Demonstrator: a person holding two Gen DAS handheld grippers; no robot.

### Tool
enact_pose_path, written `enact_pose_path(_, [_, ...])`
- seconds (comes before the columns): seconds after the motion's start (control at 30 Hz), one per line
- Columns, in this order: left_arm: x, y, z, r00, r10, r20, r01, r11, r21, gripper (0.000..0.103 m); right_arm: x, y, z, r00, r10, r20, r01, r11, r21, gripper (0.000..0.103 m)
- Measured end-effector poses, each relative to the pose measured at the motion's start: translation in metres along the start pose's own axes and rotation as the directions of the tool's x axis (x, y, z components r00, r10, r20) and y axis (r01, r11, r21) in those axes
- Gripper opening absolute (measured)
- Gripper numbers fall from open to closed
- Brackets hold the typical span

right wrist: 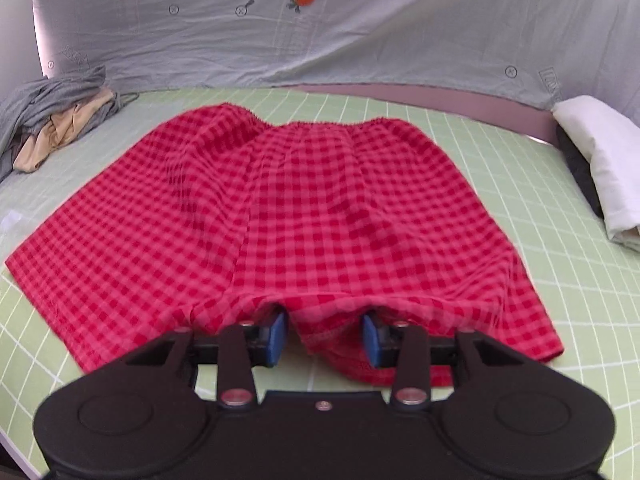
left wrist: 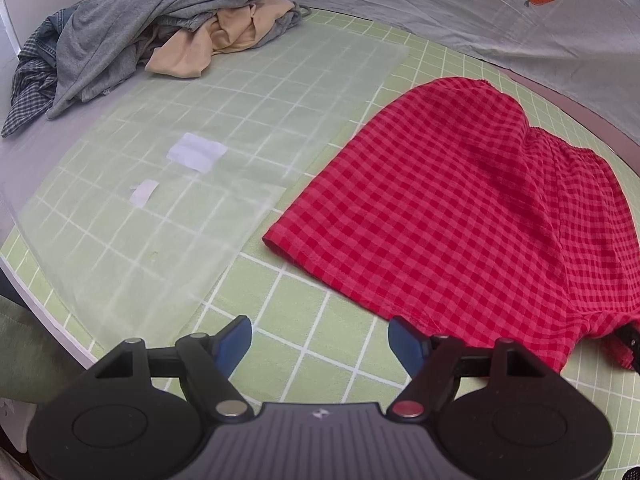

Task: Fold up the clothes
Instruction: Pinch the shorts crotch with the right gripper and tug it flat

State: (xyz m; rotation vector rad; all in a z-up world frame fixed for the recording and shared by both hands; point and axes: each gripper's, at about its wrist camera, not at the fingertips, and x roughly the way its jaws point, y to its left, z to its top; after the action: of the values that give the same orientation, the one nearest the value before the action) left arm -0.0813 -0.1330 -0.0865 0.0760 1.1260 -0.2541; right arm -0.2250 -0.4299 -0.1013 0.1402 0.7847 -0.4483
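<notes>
Red checked shorts (left wrist: 472, 208) lie spread on the green grid mat (left wrist: 304, 344), waistband at the far side. In the right wrist view the shorts (right wrist: 280, 208) fill the middle. My left gripper (left wrist: 320, 340) is open and empty over the mat, just left of the shorts' near hem. My right gripper (right wrist: 325, 338) is open at the near hem, its blue pads (right wrist: 276, 338) either side of a bunched fold of the red cloth, with the hem draped over the fingertips.
A heap of grey, beige and plaid clothes (left wrist: 132, 36) lies at the far left, also in the right wrist view (right wrist: 56, 116). A translucent sheet (left wrist: 192, 168) covers the mat's left part. A folded white and dark garment (right wrist: 600, 168) lies at right. A carrot-print sheet (right wrist: 320, 32) hangs behind.
</notes>
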Motion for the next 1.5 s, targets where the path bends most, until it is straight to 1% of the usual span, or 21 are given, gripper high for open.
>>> enact_pose_path(0.37, [0.004, 0.0, 0.004, 1.0, 0.009, -0.009, -0.009, 1.0, -0.009, 0.08, 0.028, 0.005, 0.007, 0.994, 0.09, -0.066, -0.089, 0.996, 0.019, 0.038])
enact_pose_path(0.4, [0.005, 0.0, 0.005, 1.0, 0.008, -0.01, -0.008, 1.0, -0.006, 0.08, 0.03, 0.005, 0.008, 0.993, 0.099, -0.072, -0.097, 0.995, 0.022, 0.034])
enact_pose_path(0.43, [0.005, -0.001, 0.005, 1.0, 0.008, -0.012, -0.008, 1.0, -0.004, 0.08, 0.033, 0.006, 0.009, 0.991, 0.107, -0.078, -0.105, 0.994, 0.024, 0.023])
enact_pose_path(0.5, [0.007, -0.002, 0.007, 1.0, 0.006, -0.015, -0.006, 1.0, 0.002, 0.08, 0.037, 0.006, 0.01, 0.989, 0.123, -0.088, -0.12, 0.992, 0.031, 0.009])
enact_pose_path(0.6, [0.01, -0.003, 0.009, 1.0, 0.001, -0.017, -0.001, 1.0, 0.012, 0.08, 0.018, -0.005, 0.013, 0.986, 0.154, -0.066, -0.147, 0.985, 0.093, 0.004])
enact_pose_path(0.77, [0.014, -0.005, 0.011, 1.0, -0.008, -0.029, 0.009, 1.0, 0.026, 0.08, -0.029, -0.036, 0.016, 0.977, 0.214, -0.024, -0.202, 0.95, 0.239, 0.004])
enact_pose_path(0.8, [0.015, -0.005, 0.011, 0.999, -0.009, -0.031, 0.01, 1.0, 0.027, 0.08, -0.034, -0.04, 0.014, 0.974, 0.223, -0.028, -0.208, 0.944, 0.255, 0.004])
enact_pose_path(0.87, [0.017, -0.005, 0.012, 0.999, -0.01, -0.036, 0.011, 1.0, 0.027, 0.08, -0.032, -0.042, 0.009, 0.971, 0.225, -0.079, -0.199, 0.947, 0.253, 0.004])
enact_pose_path(0.9, [0.017, -0.006, 0.012, 0.999, -0.01, -0.039, 0.011, 1.0, 0.027, 0.08, -0.031, -0.043, 0.006, 0.968, 0.227, -0.104, -0.195, 0.948, 0.252, 0.007])
enact_pose_path(0.93, [0.018, -0.006, 0.013, 0.999, -0.011, -0.042, 0.012, 1.0, 0.027, 0.08, -0.03, -0.043, 0.003, 0.966, 0.224, -0.131, -0.187, 0.951, 0.246, 0.019])
enact_pose_path(1.0, [0.018, -0.007, 0.013, 0.999, -0.012, -0.041, 0.014, 0.999, 0.033, 0.08, -0.022, -0.036, -0.006, 0.963, 0.186, -0.197, -0.147, 0.969, 0.197, 0.034])
enact_pose_path(1.03, [0.018, -0.007, 0.013, 0.999, -0.013, -0.04, 0.014, 0.999, 0.036, 0.08, -0.019, -0.033, -0.01, 0.96, 0.174, -0.221, -0.135, 0.974, 0.179, 0.035])
enact_pose_path(1.07, [0.018, -0.008, 0.013, 0.999, -0.012, -0.04, 0.013, 0.999, 0.038, 0.081, -0.022, -0.033, -0.013, 0.958, 0.192, -0.215, -0.151, 0.97, 0.193, 0.039])
enact_pose_path(1.1, [0.018, -0.008, 0.012, 0.999, -0.008, -0.042, 0.01, 0.999, 0.038, 0.081, -0.025, -0.036, -0.014, 0.957, 0.204, -0.205, -0.159, 0.963, 0.216, 0.046])
enact_pose_path(1.13, [0.019, -0.008, 0.012, 0.999, -0.006, -0.046, 0.007, 0.999, 0.037, 0.082, -0.029, -0.039, -0.016, 0.96, 0.204, -0.191, -0.157, 0.959, 0.237, 0.049])
enact_pose_path(1.23, [0.022, -0.006, 0.012, 0.998, 0.001, -0.063, 0.0, 1.0, 0.025, 0.082, -0.033, -0.053, -0.016, 0.97, 0.176, -0.171, -0.122, 0.951, 0.284, 0.05])
enact_pose_path(1.27, [0.023, -0.006, 0.012, 0.998, 0.003, -0.065, -0.001, 1.0, 0.022, 0.082, -0.034, -0.059, -0.017, 0.971, 0.179, -0.162, -0.12, 0.94, 0.319, 0.05])
enact_pose_path(1.3, [0.023, -0.006, 0.013, 0.998, 0.002, -0.066, 0.0, 1.0, 0.022, 0.082, -0.034, -0.066, -0.018, 0.971, 0.187, -0.152, -0.122, 0.926, 0.357, 0.05])
enact_pose_path(1.37, [0.023, -0.007, 0.014, 0.998, 0.0, -0.066, 0.002, 1.0, 0.025, 0.082, -0.033, -0.079, -0.022, 0.962, 0.242, -0.13, -0.159, 0.876, 0.456, 0.05])
enact_pose_path(1.4, [0.023, -0.008, 0.014, 0.998, -0.001, -0.064, 0.003, 0.999, 0.032, 0.082, -0.031, -0.08, -0.024, 0.956, 0.263, -0.133, -0.173, 0.865, 0.472, 0.05])
enact_pose_path(1.5, [0.022, -0.009, 0.013, 0.998, -0.002, -0.065, 0.006, 0.998, 0.056, 0.082, -0.02, -0.07, -0.026, 0.95, 0.263, -0.168, -0.165, 0.879, 0.447, 0.05])
